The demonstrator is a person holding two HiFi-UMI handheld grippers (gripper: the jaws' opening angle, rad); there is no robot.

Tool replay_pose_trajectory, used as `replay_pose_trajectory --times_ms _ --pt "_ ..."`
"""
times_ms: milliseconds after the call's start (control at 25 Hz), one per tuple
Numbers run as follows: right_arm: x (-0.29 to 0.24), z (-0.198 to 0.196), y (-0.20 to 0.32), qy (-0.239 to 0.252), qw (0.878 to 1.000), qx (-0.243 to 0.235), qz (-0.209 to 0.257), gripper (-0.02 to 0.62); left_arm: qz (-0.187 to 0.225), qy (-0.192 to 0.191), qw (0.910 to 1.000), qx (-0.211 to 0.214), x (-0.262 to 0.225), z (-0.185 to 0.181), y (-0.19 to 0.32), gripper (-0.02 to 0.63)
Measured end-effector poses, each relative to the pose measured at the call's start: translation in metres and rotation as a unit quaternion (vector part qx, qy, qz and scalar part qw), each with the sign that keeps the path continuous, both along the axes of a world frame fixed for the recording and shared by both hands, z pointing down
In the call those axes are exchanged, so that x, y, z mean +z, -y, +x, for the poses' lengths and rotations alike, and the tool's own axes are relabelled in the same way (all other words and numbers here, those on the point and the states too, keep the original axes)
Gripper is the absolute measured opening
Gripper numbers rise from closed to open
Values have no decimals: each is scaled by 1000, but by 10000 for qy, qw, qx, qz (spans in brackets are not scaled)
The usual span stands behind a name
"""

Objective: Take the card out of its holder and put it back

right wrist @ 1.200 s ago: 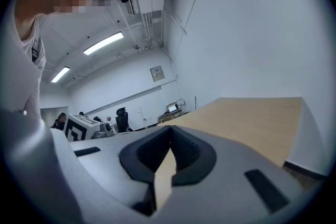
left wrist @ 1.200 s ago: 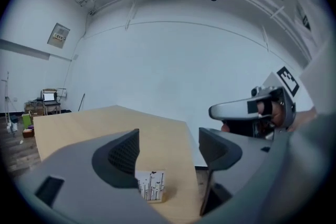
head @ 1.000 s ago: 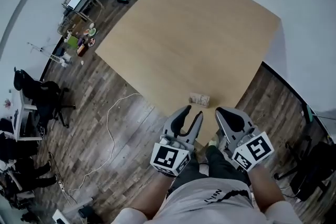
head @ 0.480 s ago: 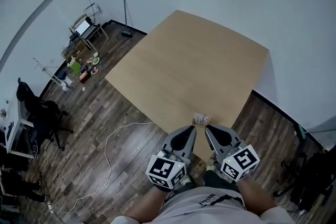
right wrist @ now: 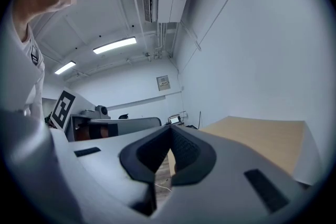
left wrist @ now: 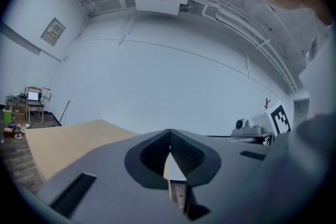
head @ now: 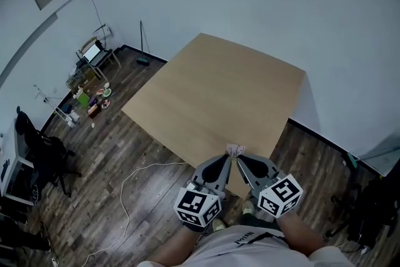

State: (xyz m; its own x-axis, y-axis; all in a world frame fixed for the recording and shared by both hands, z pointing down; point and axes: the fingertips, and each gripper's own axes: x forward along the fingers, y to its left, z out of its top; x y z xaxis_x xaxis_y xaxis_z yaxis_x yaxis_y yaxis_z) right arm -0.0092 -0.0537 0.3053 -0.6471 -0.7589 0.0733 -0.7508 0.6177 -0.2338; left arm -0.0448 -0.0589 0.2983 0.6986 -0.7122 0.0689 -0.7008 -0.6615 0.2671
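Observation:
A small card holder (head: 235,149) stands near the front edge of the light wooden table (head: 212,90); whether a card is in it is too small to tell. My left gripper (head: 226,159) and right gripper (head: 240,159) are side by side just in front of the holder, their tips pointing at it, close to each other. Both are shut with nothing between the jaws. In the left gripper view the left gripper (left wrist: 169,131) has its pads meeting over the table (left wrist: 68,141). The right gripper (right wrist: 169,129) looks the same in the right gripper view. Neither gripper view shows the holder.
The table corner juts toward me over dark plank floor (head: 125,134). A white cable (head: 134,175) trails on the floor at the left. Chairs and clutter (head: 87,81) stand along the far left wall. White walls (head: 262,3) rise behind the table.
The left gripper's jaws have shut. Both grippers have drawn together and closer to the holder, and the head view has risen and pulled back.

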Motion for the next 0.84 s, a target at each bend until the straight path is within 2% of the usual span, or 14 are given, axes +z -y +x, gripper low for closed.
replay_pose_trajectory --times_ms 360,840 --pt "-3 9 -11 -27 10000 75 45 14 13 -11 10000 11 -1 7 -11 14" --pt "2 -2 -11 -92 10000 33 12 14 -64 -1 9999 -103 6 -6 -12 14"
